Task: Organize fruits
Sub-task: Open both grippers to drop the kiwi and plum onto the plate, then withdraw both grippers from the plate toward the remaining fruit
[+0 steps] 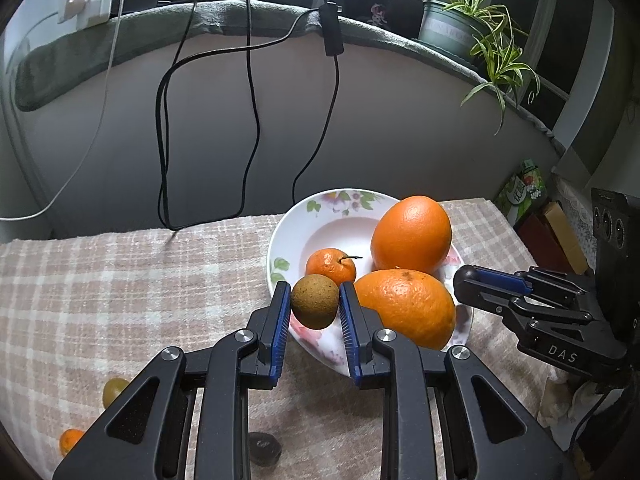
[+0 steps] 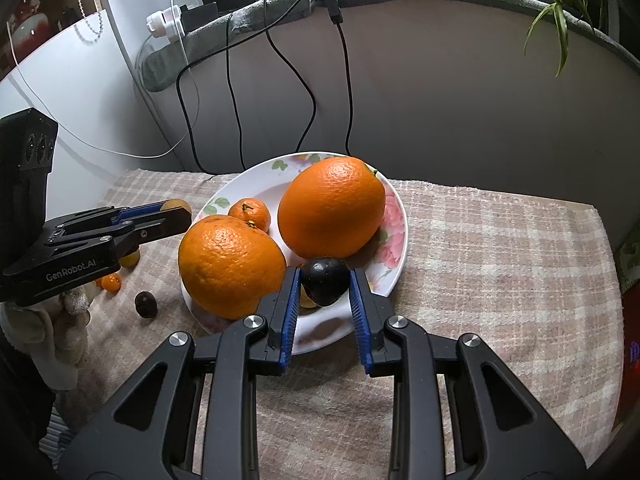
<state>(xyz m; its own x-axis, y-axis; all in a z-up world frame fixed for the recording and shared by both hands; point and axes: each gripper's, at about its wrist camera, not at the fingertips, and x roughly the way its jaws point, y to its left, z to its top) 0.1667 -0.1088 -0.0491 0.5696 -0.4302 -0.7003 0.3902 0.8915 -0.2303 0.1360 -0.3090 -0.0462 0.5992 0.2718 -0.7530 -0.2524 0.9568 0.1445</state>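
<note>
While the left gripper [image 1: 314, 308], marked "GenRobot.AI", clamps a brownish round fruit [image 1: 315, 301] over the floral plate [image 1: 320, 216], the right gripper [image 2: 325, 289], marked "DAS", clamps a dark fruit [image 2: 325, 281], perhaps a plum, above the plate's near side. Two big oranges [image 2: 331, 206] and a mandarin [image 2: 250, 213] lie on it.

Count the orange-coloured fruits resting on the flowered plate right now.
3. One large orange toward the back right of the plate, another large orange at its front left, and a small mandarin behind them. More could be hidden behind them.
</note>
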